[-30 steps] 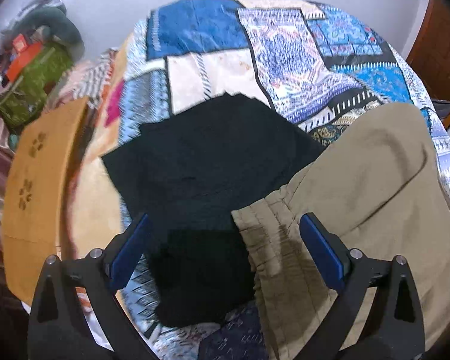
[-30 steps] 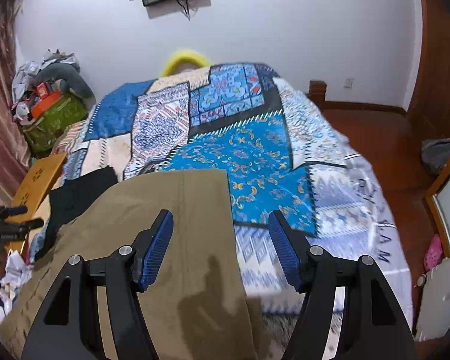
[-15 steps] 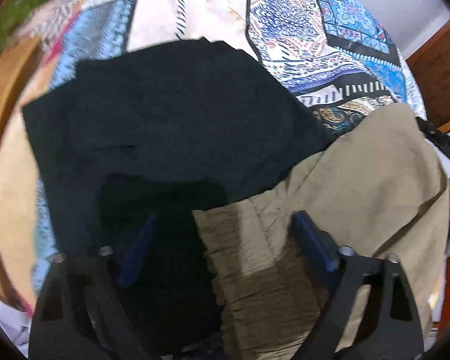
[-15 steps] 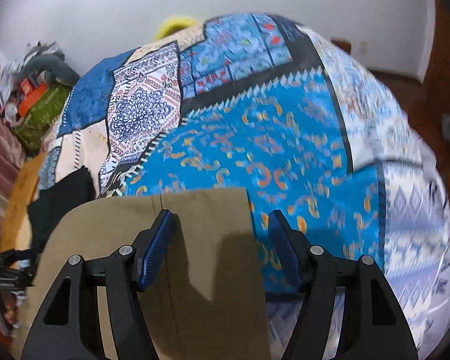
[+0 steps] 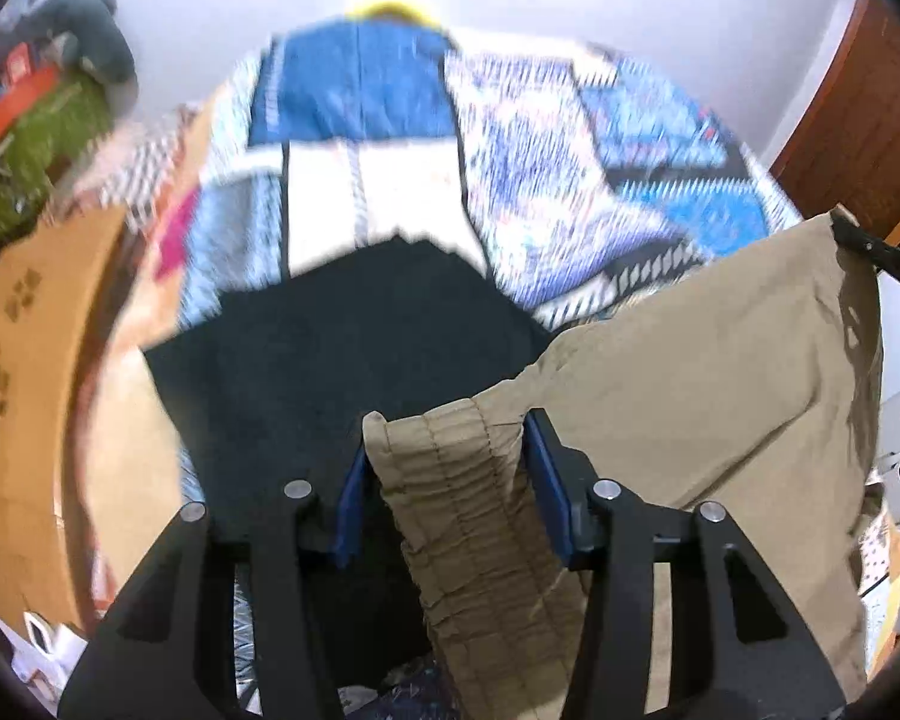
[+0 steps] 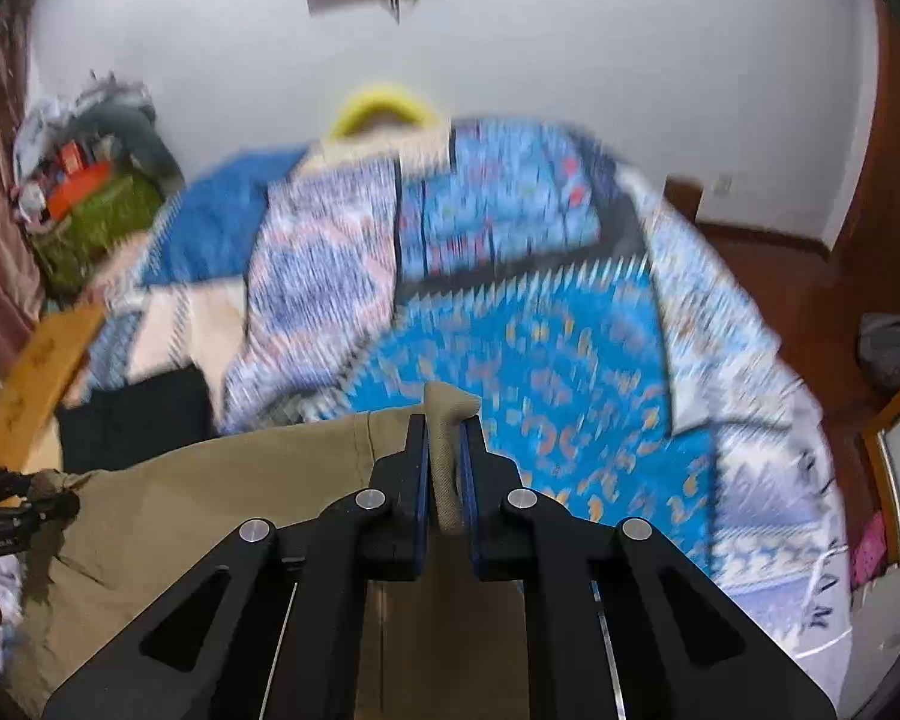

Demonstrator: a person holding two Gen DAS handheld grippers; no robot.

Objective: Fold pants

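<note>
The khaki pants (image 5: pixel 708 384) hang stretched between my two grippers, lifted above the bed. My left gripper (image 5: pixel 450 480) is shut on their gathered elastic waistband (image 5: pixel 462 480). My right gripper (image 6: pixel 445 468) is shut on the other end of the pants (image 6: pixel 450 414), a bunched corner sticking up between the pads. In the right wrist view the khaki cloth (image 6: pixel 210 504) runs left to the left gripper (image 6: pixel 18 510). In the left wrist view the right gripper (image 5: pixel 870 252) holds the far corner at the right.
A dark folded garment (image 5: pixel 342 354) lies on the patterned bedspread (image 5: pixel 534 168) under the pants. A wooden board (image 5: pixel 24 372) stands at the bed's left edge. Clutter (image 6: pixel 90 180) is piled by the left wall. A wooden door (image 5: pixel 840 120) is at the right.
Both grippers went from open to shut on the pants' ends, then lifted them off the bed. The views tilted up toward the wall, with motion blur.
</note>
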